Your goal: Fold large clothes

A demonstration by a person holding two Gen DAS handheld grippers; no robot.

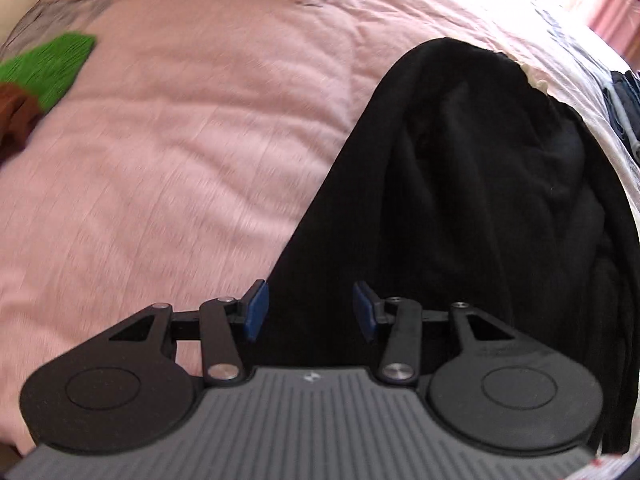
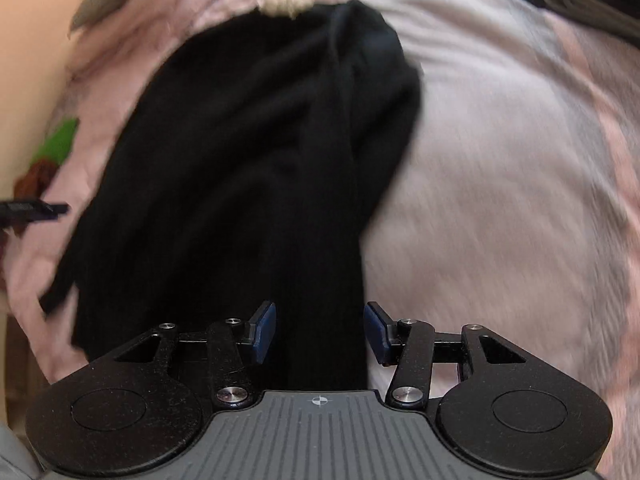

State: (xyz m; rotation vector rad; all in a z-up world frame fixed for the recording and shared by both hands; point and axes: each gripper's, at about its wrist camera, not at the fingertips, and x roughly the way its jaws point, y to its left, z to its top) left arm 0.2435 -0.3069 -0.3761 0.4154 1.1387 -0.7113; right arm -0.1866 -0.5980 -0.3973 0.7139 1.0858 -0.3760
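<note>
A large black garment [image 1: 460, 200] lies bunched in long folds on a pink bed cover [image 1: 180, 160]. My left gripper [image 1: 310, 312] hovers over the garment's near left edge, jaws apart, blue pads [image 1: 256, 312] clear of the cloth. In the right wrist view the same black garment [image 2: 260, 160] runs from the far middle down to my right gripper [image 2: 320, 332]. Its jaws also stand apart, with a strip of the black cloth lying between and under the pads [image 2: 378, 334], not pinched. The picture is blurred.
The pink cover [image 2: 500, 200] spreads wide on both sides. A green and brown patch [image 1: 48, 64] lies at the far left. Dark clothes [image 1: 626, 100] pile at the right edge. A cream fringe [image 2: 280, 6] peeks from behind the garment's far end. A black object [image 2: 32, 210] pokes in at left.
</note>
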